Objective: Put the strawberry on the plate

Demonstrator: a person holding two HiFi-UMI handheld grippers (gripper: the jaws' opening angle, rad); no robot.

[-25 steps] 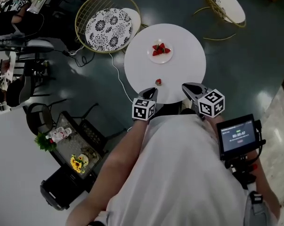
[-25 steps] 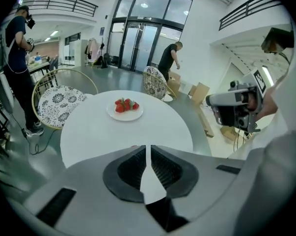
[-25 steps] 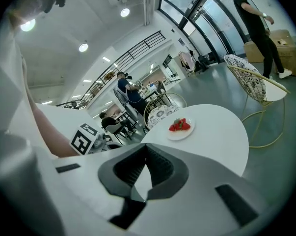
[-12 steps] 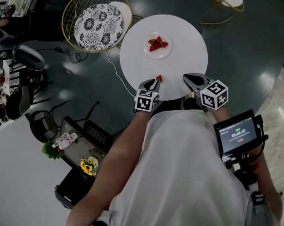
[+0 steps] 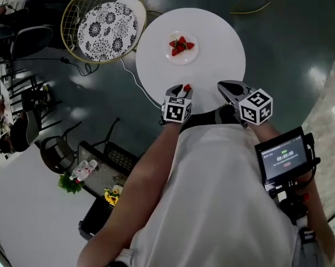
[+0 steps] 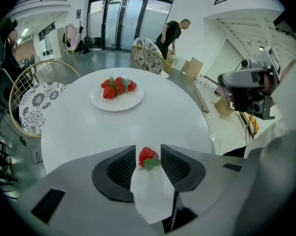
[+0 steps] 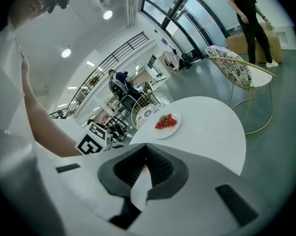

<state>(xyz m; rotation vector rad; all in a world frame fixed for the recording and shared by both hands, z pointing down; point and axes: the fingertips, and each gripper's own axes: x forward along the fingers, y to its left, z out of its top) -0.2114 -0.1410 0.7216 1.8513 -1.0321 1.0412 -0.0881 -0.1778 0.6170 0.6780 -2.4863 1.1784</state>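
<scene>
Softness matters most — the small red, green-capped strawberry (image 6: 147, 157) looks light, tender, easily bruised. It lies on the round white bench (image 6: 177, 117) between our left tongs (image 6: 148, 150), whose jaws have just been opening and stand wide, clear of it. We judge a gentle pinch across its broad shoulders best. The round white plate (image 6: 133, 101) sits farther off; our right tongs (image 7: 147, 146) are closed, empty.

The left gripper (image 6: 148, 150) is pointed steeply down and carried on a bare forearm (image 5: 150, 171) that is stretched forward. Its jaws have just been opening and are set wide apart. A strawberry (image 6: 147, 156) is seen between them, not pressed by the pads. The right gripper (image 7: 147, 146) is held alongside, tilted less steeply, with jaw tips closed together and nothing clamped.
</scene>
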